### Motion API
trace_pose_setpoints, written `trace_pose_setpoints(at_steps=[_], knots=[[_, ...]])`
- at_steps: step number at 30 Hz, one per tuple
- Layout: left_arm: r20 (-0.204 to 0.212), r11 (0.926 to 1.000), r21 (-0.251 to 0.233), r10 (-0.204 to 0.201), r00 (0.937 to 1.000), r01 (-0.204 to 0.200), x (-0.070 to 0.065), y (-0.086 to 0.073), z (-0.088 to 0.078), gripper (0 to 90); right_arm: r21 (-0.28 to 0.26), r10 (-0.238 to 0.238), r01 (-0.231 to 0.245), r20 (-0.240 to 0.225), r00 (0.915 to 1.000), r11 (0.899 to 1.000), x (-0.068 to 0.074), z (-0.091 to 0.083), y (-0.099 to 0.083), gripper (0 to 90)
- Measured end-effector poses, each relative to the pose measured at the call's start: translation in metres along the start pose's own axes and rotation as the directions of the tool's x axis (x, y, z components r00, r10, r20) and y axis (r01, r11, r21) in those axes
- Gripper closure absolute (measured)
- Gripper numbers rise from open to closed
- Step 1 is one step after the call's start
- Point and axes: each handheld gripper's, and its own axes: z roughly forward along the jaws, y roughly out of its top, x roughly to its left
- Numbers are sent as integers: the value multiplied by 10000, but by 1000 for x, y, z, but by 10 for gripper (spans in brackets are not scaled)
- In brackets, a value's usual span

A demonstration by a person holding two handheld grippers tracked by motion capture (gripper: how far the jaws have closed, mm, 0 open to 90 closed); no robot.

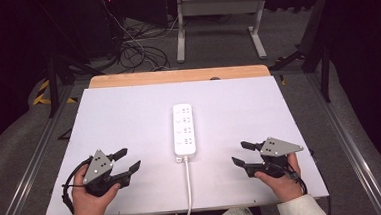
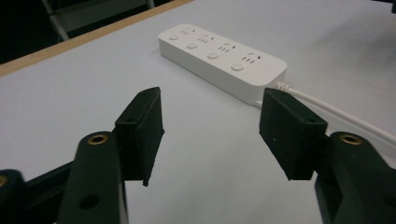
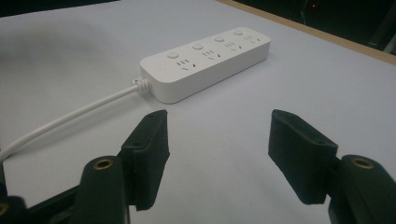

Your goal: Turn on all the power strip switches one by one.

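A white power strip lies lengthwise in the middle of the white table, its several sockets and buttons facing up. Its white cord runs off the near edge. My left gripper rests at the near left, open and empty, jaws aimed toward the strip. At the near right my right gripper is likewise open and empty, pointing at the strip. In the left gripper view the gripper frames bare table; the right gripper does the same, with the cord to its left.
A wooden strip borders the table's far edge. Beyond it stand a white frame's legs and tangled cables on the floor. Metal rails run along both sides of the table.
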Motion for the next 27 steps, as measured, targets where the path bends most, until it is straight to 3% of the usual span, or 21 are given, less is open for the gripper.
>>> trace_pose_setpoints(at_steps=[3, 9, 18, 27], knots=[[232, 10000, 19, -41, 9997, 41, 1, 4, 1, 494, 14, 19, -19, -26, 10000, 10000, 0, 0, 0, 385], [742, 9987, 389, 308, 9968, -338, -1, 19, 11, 604, 61, 80, -80, -22, 10000, 9999, 0, 1, 0, 382], [1056, 9965, 594, 517, 9931, -582, -6, 38, 26, 629, 119, 73, -72, -73, 9999, 9999, 0, 1, -1, 379], [1648, 9930, 789, 741, 9835, -880, -10, 63, 45, 643, 158, 138, -136, -135, 9998, 9998, 1, 1, -1, 375]])
